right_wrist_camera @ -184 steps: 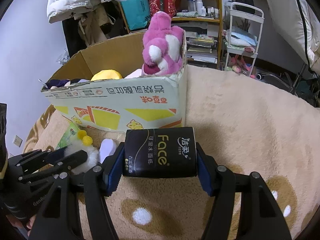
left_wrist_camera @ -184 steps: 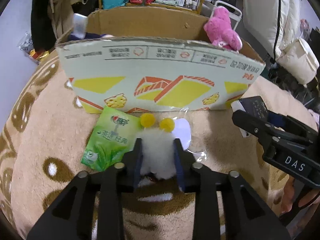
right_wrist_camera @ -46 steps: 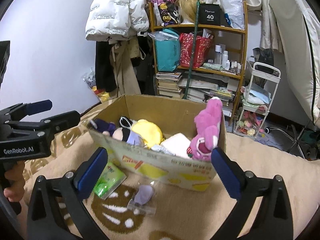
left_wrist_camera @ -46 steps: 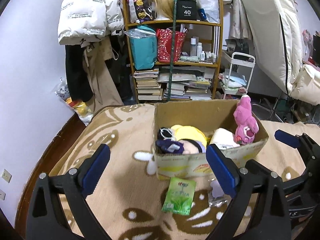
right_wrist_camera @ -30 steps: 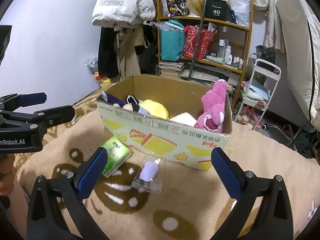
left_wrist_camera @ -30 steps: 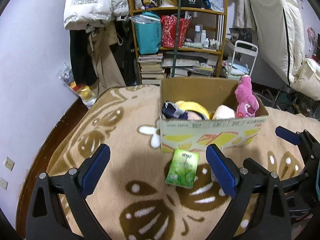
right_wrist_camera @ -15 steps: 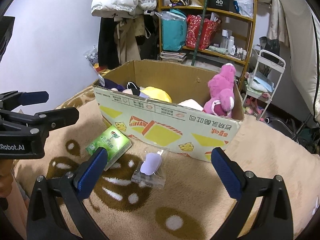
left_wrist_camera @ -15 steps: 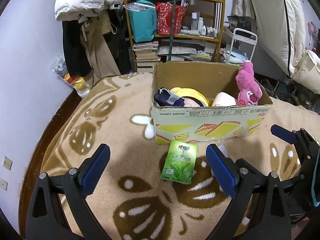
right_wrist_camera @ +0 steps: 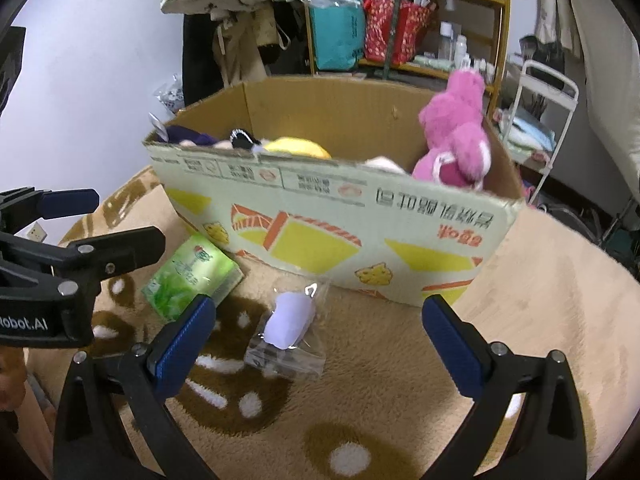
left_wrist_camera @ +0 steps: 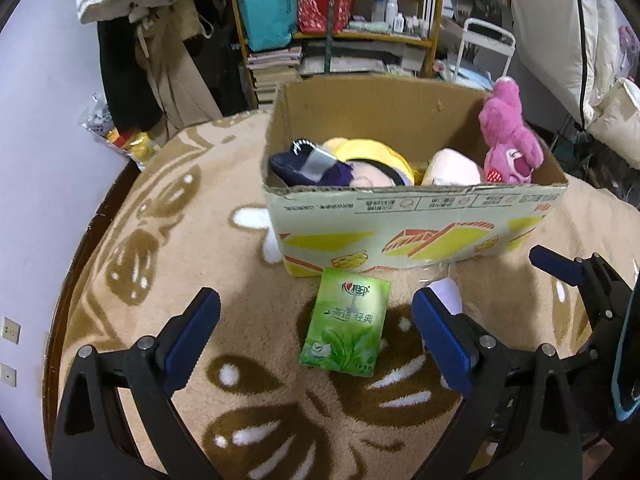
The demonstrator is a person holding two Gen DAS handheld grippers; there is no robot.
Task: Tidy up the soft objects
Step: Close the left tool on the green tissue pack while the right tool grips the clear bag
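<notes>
One cardboard box [left_wrist_camera: 416, 216] sitting on the tan patterned blanket [left_wrist_camera: 168, 264], open top, stuffed with plush stuff: one pink plush [left_wrist_camera: 508, 136] upright in the right corner, one yellow plush [left_wrist_camera: 372, 156] in the middle, one dark navy item [left_wrist_camera: 304, 164] on the left, one pale cream piece [left_wrist_camera: 452, 168] beside the pink one. Two things outside, just in front of the box: one green tissue pack [left_wrist_camera: 346, 332] lying flat, one clear bag with a lilac soft item [right_wrist_camera: 288, 320] right of it. Left gripper [left_wrist_camera: 316, 332] spread wide, empty, hovering over the tissue pack. Right gripper [right_wrist_camera: 312, 336] also spread wide, nothing pinched, lilac bag between its fingers. Cluttered shelf [left_wrist_camera: 340, 36] behind the box.
</notes>
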